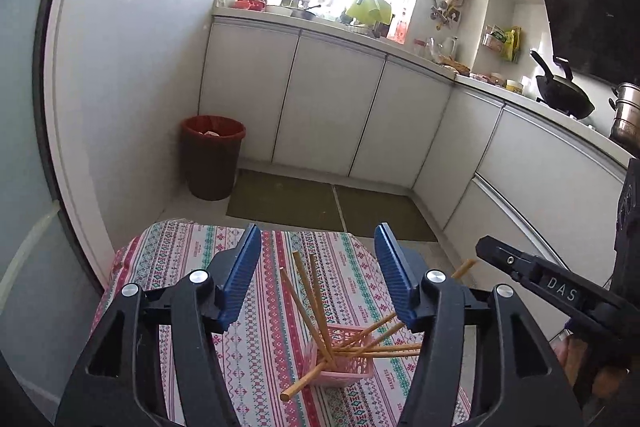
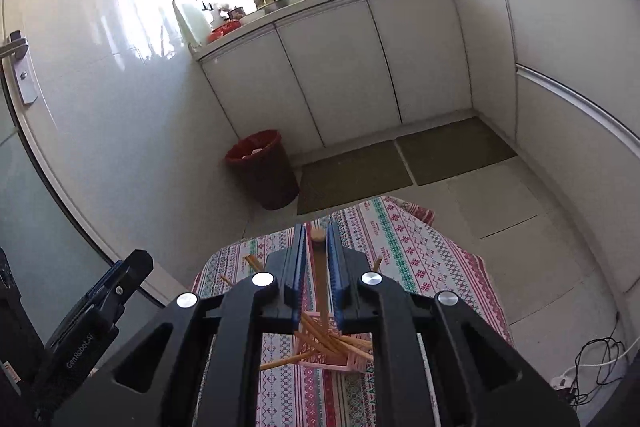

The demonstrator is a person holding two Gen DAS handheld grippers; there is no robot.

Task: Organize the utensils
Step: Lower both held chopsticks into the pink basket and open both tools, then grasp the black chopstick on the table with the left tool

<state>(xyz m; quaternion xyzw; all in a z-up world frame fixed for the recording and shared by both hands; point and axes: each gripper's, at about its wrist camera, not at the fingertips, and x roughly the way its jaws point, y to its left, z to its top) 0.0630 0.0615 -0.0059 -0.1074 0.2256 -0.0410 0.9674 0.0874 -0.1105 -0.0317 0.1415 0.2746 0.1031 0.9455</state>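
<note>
A pink slotted basket (image 1: 347, 358) stands on the patterned tablecloth (image 1: 264, 343) with several wooden chopsticks (image 1: 308, 303) leaning out of it in different directions. My left gripper (image 1: 318, 271) is open and empty, held above and behind the basket. My right gripper (image 2: 317, 251) is shut on one wooden chopstick (image 2: 322, 287), which it holds upright over the basket (image 2: 348, 361). The right gripper also shows in the left wrist view (image 1: 532, 275) at the right, with the chopstick's end (image 1: 464, 267) poking out.
A small table under the cloth has its far edge (image 1: 248, 227) near my fingers. Beyond it are a red waste bin (image 1: 212, 155), floor mats (image 1: 328, 203) and white kitchen cabinets (image 1: 328, 111). A cable and power strip (image 2: 588, 367) lie on the floor at the right.
</note>
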